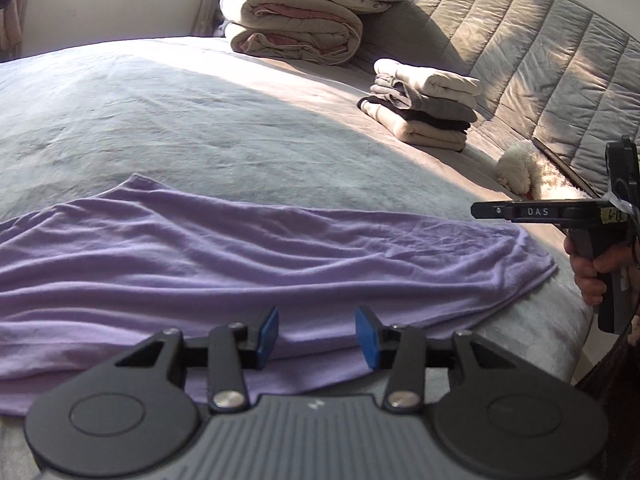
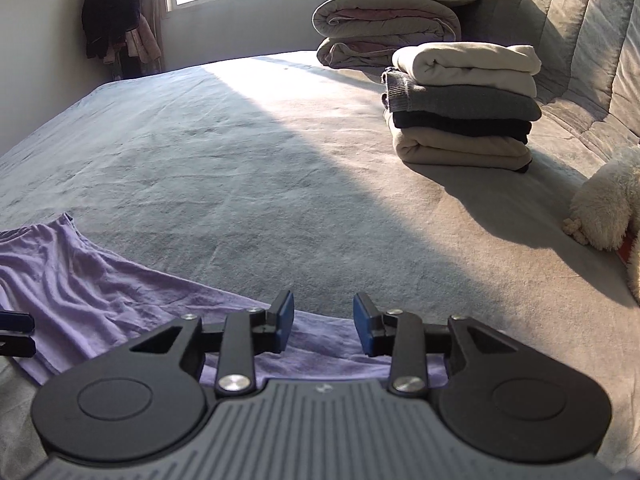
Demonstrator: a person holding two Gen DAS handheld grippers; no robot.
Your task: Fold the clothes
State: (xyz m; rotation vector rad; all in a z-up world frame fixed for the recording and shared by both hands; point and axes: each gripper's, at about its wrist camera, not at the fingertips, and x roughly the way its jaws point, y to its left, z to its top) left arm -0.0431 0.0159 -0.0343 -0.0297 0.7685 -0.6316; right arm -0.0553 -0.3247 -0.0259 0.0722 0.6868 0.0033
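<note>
A lilac garment (image 1: pixel 224 264) lies flat and wrinkled on the grey bed, near its front edge. It also shows in the right wrist view (image 2: pixel 92 292). My left gripper (image 1: pixel 317 336) is open and empty, just above the garment's near edge. My right gripper (image 2: pixel 323 326) is open and empty, over the garment's right end; from the left wrist view it shows side-on at the far right (image 1: pixel 520 212), held in a hand. The tip of the left gripper shows at the left edge of the right wrist view (image 2: pixel 16 334).
A stack of folded clothes (image 2: pixel 464 108) stands at the back right of the bed (image 2: pixel 240 152). Folded duvets and pillows (image 1: pixel 296 24) lie behind it against the quilted headboard (image 1: pixel 540 52). A white plush toy (image 2: pixel 608 204) lies at the right.
</note>
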